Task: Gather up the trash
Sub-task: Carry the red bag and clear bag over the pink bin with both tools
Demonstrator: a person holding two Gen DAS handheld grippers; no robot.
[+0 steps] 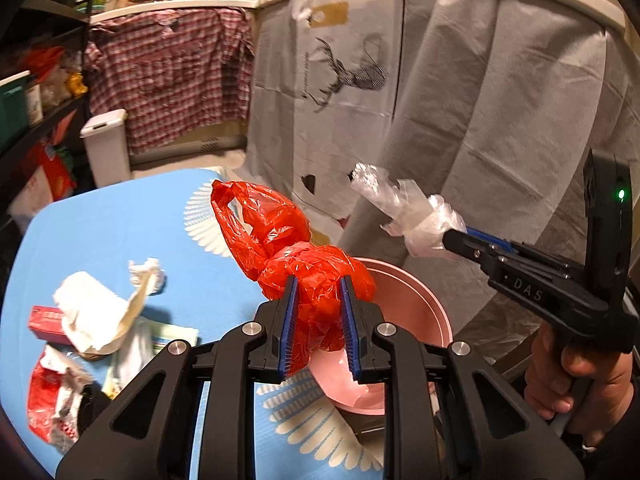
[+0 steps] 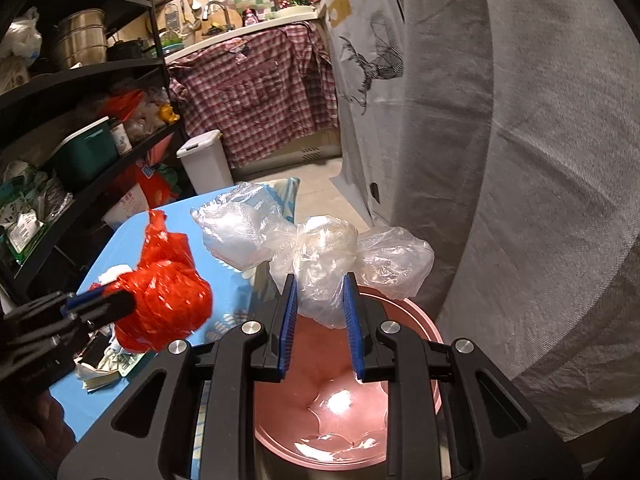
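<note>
A red plastic bag (image 1: pixel 316 280) is clamped in the left claw (image 1: pixel 318 320) and a clear plastic bag (image 2: pixel 320 264) in the right claw (image 2: pixel 320 320), both above the pink bin (image 2: pixel 400 360) (nothing dropped yet); tissues (image 1: pixel 96 312) and wrappers (image 1: pixel 52 404) are left on the blue surface (image 1: pixel 120 232).

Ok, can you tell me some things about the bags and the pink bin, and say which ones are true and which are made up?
1. The left gripper is clamped on a red plastic bag. True.
2. The right gripper holds a blue bag. False: it is shut on a clear plastic bag.
3. The pink bin is packed with trash. False: its inside shows bare, apart from a liner.
4. Crumpled white paper lies on the blue table. True.
</note>
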